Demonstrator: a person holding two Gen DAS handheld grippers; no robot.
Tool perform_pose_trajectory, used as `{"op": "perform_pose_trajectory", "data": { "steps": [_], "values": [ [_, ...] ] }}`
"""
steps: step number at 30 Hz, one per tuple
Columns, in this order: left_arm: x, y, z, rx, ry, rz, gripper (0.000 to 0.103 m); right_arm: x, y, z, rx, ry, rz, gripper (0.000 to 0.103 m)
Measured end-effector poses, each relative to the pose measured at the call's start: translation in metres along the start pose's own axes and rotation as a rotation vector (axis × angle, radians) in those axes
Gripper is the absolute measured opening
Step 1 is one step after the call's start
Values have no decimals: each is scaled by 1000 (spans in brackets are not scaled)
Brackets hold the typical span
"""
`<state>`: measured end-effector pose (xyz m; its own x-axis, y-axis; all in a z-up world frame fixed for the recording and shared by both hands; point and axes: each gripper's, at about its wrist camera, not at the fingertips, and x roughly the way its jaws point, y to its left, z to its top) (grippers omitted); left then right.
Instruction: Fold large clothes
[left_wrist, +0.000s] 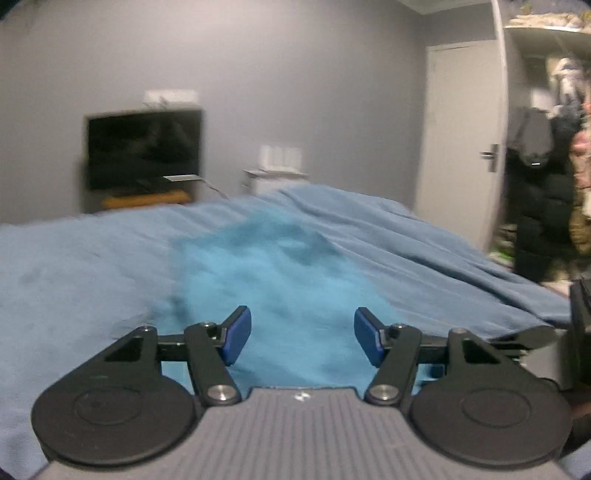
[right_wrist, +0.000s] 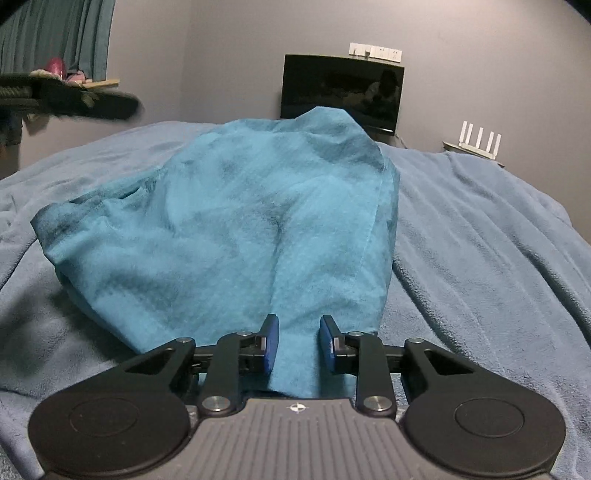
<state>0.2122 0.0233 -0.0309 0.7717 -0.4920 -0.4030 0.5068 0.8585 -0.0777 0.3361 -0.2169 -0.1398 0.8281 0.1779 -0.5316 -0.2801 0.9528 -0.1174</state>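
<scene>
A bright teal garment (right_wrist: 236, 229) lies bunched on a pale blue bed blanket (right_wrist: 480, 258). In the right wrist view its near edge runs between my right gripper's blue pads (right_wrist: 272, 343); the right gripper (right_wrist: 297, 343) is partly open, with the cloth loose in the gap. In the blurred left wrist view the same garment (left_wrist: 280, 280) stretches ahead of my left gripper (left_wrist: 302, 338), which is wide open just above the cloth's near edge, holding nothing.
A dark TV (left_wrist: 144, 147) stands against the grey wall beyond the bed. A white router (right_wrist: 478, 142) sits at the right. A door (left_wrist: 461, 129) and hanging clothes (left_wrist: 546, 192) are right of the bed. A dark blurred object (right_wrist: 74, 99) juts in at left.
</scene>
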Motion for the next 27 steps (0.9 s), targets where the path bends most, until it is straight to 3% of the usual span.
{"op": "perform_pose_trajectory", "data": {
  "steps": [4, 8, 10, 13, 16, 18, 21, 24, 27],
  "values": [
    [50, -20, -13, 50, 50, -75, 60, -22, -3, -1, 32, -52, 28, 24],
    [85, -29, -35, 196, 150, 37, 60, -27, 0, 2, 36, -90, 32, 24],
    [95, -11, -49, 209, 175, 108, 60, -20, 1, -1, 22, -71, 22, 24],
    [99, 29, -60, 96, 229, 162, 60, -12, -2, -6, -6, -54, -26, 18],
    [94, 59, -50, -69, 262, 124, 58, -14, -9, -3, 25, -60, -62, 12],
    [83, 59, -28, -93, 187, 147, 58, -22, -14, 4, 61, -91, -50, 18],
    [83, 51, 7, -78, 45, 86, 58, -31, -18, 19, 57, -171, -60, 36],
    [113, 43, 28, -76, 32, 30, 58, -15, -27, 43, 37, -194, -68, 37],
    [161, 33, 38, 0, 39, 29, 58, 18, -34, 68, -25, -180, -81, 37]
  ]
}}
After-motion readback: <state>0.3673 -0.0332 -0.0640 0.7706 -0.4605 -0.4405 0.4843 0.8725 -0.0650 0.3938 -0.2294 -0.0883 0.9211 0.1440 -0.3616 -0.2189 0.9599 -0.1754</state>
